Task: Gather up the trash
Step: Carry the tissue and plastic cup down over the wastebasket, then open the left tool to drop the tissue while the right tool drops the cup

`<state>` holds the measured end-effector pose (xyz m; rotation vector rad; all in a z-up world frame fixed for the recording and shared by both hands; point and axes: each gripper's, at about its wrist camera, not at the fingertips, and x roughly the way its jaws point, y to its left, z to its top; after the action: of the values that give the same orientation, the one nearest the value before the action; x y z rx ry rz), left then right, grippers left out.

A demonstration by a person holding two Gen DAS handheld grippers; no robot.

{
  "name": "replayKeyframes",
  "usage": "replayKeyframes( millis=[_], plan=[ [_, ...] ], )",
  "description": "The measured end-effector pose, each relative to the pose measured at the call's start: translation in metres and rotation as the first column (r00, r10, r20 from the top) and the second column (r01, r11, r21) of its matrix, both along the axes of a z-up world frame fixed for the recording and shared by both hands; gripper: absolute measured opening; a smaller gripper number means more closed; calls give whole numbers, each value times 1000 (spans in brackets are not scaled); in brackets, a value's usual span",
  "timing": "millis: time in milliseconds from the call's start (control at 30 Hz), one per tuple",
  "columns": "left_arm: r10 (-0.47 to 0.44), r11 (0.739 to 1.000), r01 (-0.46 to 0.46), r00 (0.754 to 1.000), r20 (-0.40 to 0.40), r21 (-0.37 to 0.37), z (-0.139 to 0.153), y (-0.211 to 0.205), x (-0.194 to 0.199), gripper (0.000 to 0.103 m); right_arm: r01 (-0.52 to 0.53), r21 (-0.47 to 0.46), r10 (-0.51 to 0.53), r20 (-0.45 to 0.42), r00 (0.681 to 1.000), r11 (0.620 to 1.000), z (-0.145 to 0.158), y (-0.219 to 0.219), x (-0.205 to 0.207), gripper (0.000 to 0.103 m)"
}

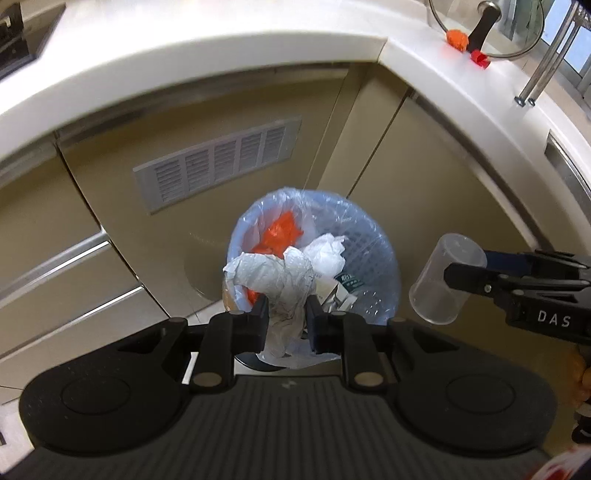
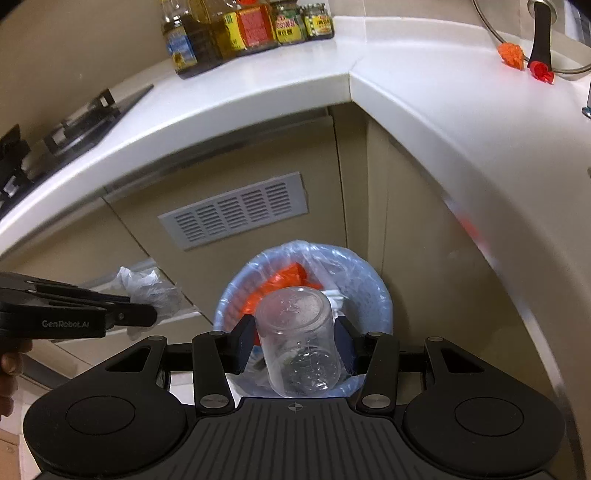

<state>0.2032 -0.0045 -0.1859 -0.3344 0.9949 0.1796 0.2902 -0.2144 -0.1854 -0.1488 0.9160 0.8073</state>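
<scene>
Even indoor light, strong fisheye bending, motion blur along the counter edges.

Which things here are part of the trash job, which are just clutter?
In play:
- crumpled white plastic bag in left hand-held gripper
- clear plastic cup in right hand-held gripper
- lined trash bin
- orange scraps on counter

Lying about:
- glass lid
- sauce bottles
- stove

My left gripper and its crumpled plastic wrap cover the near part of the trash bin. My right gripper and its clear cup hide the bin's contents below. Pot lid far ahead-right cut by top edge. Bottles ahead: tops cut, labels unreadable. Counter edge to my right is blurred.
</scene>
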Motion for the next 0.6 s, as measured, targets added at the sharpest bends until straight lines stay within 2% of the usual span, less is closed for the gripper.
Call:
replayKeyframes(
  millis=[200,600],
  plan=[
    [-21,1000,21,1000,-24,4,-24,0,11,19,46,-17,-46,-1,999,999,-21,5,13,47],
    [-58,998,58,998,-37,5,-53,7,38,19,108,-24,-108,16,994,994,-56,22,50,47]
  ],
)
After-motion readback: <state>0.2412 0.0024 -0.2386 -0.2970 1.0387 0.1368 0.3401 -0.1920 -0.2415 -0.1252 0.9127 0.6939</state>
